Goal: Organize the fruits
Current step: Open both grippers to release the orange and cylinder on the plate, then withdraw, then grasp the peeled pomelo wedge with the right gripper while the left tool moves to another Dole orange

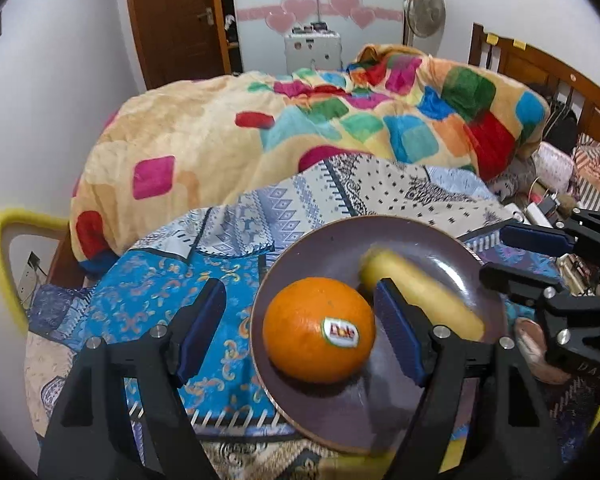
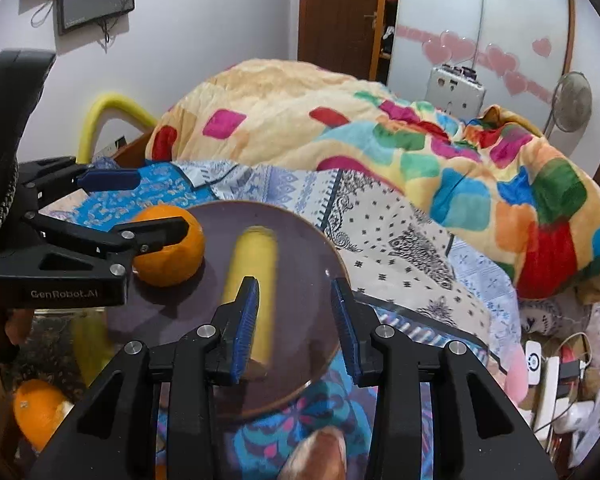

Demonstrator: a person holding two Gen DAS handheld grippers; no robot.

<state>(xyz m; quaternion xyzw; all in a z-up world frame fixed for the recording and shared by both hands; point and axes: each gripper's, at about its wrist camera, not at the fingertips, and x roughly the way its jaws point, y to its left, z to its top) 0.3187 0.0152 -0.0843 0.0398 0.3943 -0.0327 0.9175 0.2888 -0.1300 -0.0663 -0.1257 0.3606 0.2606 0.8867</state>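
Note:
A dark purple plate [image 1: 324, 240] lies on a patterned cloth. An orange [image 1: 318, 330] with a Dole sticker sits on its near left part. A yellow banana [image 1: 420, 292], blurred, lies on the plate to its right. My left gripper [image 1: 296, 330] is open, its jaws wide on either side of the orange, not clamping it. In the right wrist view the plate [image 2: 300, 224], the banana [image 2: 252, 280] and the orange [image 2: 172, 256] show too. My right gripper [image 2: 296, 328] is open and empty over the plate's near right rim, the banana just left of it.
A second orange [image 2: 40, 420] lies low at the left, off the plate. A heaped colourful blanket [image 1: 300, 128] fills the bed behind. Clutter and cables [image 2: 556, 368] lie at the right. A brownish object [image 2: 320, 456] sits by the plate's near edge.

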